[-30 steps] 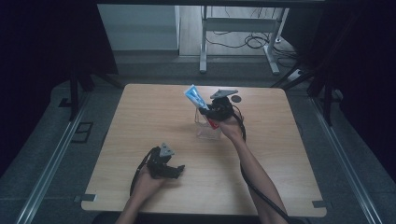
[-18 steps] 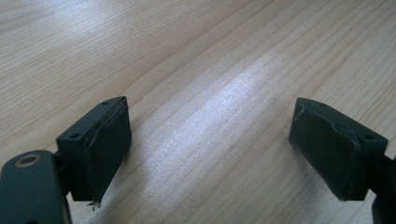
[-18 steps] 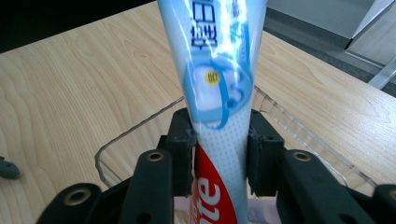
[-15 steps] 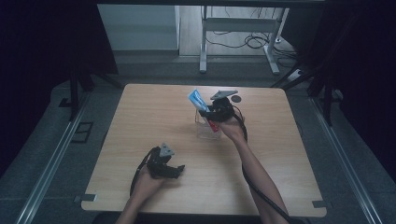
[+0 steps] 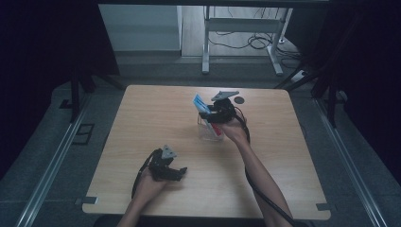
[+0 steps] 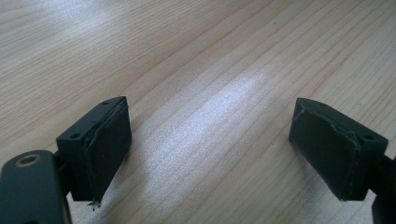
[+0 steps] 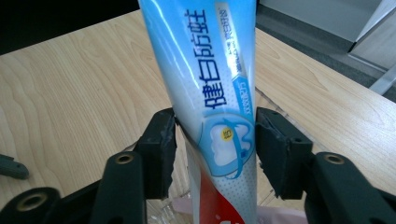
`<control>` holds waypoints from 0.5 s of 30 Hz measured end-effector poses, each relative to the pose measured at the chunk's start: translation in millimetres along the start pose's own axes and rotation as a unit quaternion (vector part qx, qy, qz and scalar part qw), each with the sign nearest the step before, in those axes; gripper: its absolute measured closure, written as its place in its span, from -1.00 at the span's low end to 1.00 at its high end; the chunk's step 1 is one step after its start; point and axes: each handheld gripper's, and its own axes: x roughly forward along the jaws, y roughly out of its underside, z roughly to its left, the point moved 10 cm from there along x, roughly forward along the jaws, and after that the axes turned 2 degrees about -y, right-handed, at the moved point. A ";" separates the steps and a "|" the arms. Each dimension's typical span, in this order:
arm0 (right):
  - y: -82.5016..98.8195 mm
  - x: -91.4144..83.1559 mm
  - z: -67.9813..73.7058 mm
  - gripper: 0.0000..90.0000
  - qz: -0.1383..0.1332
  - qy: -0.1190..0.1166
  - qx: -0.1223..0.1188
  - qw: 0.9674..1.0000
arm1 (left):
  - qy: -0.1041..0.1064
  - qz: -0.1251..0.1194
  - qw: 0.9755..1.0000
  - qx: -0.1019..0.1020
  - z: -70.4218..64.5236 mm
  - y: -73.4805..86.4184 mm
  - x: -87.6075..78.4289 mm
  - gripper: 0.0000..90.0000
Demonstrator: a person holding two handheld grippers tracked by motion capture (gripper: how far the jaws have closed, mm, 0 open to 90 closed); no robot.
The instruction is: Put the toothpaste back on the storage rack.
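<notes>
A blue and white toothpaste tube (image 7: pixel 212 84) with a red lower part stands tilted in a clear plastic cup (image 5: pixel 208 130) at the table's far middle. My right gripper (image 7: pixel 215 144) straddles the tube just above the cup. Its jaws have just been opening, and the pads sit right at the tube's sides without squeezing it. In the high view the right gripper (image 5: pixel 211 113) is at the cup's rim, and the tube's blue end (image 5: pixel 200 103) pokes up to its left. My left gripper (image 5: pixel 176 172) rests open on the wood near the front edge, nothing between its pads (image 6: pixel 107 149).
A small dark round disc (image 5: pixel 239 100) lies on the table behind the right gripper. The wooden table (image 5: pixel 142 123) is bare on its left half. Beyond the far edge stand a metal frame (image 5: pixel 241 28) and floor cables.
The tube's blue end has sunk slightly down and right, toward the cup. The right gripper's jaws have parted. Both hands kept their places.
</notes>
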 end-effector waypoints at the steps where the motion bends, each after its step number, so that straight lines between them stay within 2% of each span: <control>1: -0.7 -0.4 -0.5 0.04 0.002 0.002 0.001 1.000 | 0.000 0.000 1.000 0.000 0.0 0.0 0.0 -0.71; 7: -3.3 -5.2 -1.8 -0.07 0.000 0.007 0.004 1.000 | 0.000 0.000 1.000 0.000 0.1 0.0 0.0 -0.71; 15: -4.1 -10.9 0.7 -0.26 0.000 -0.003 0.007 1.000 | -0.001 0.000 1.000 0.000 0.1 0.0 0.0 -0.71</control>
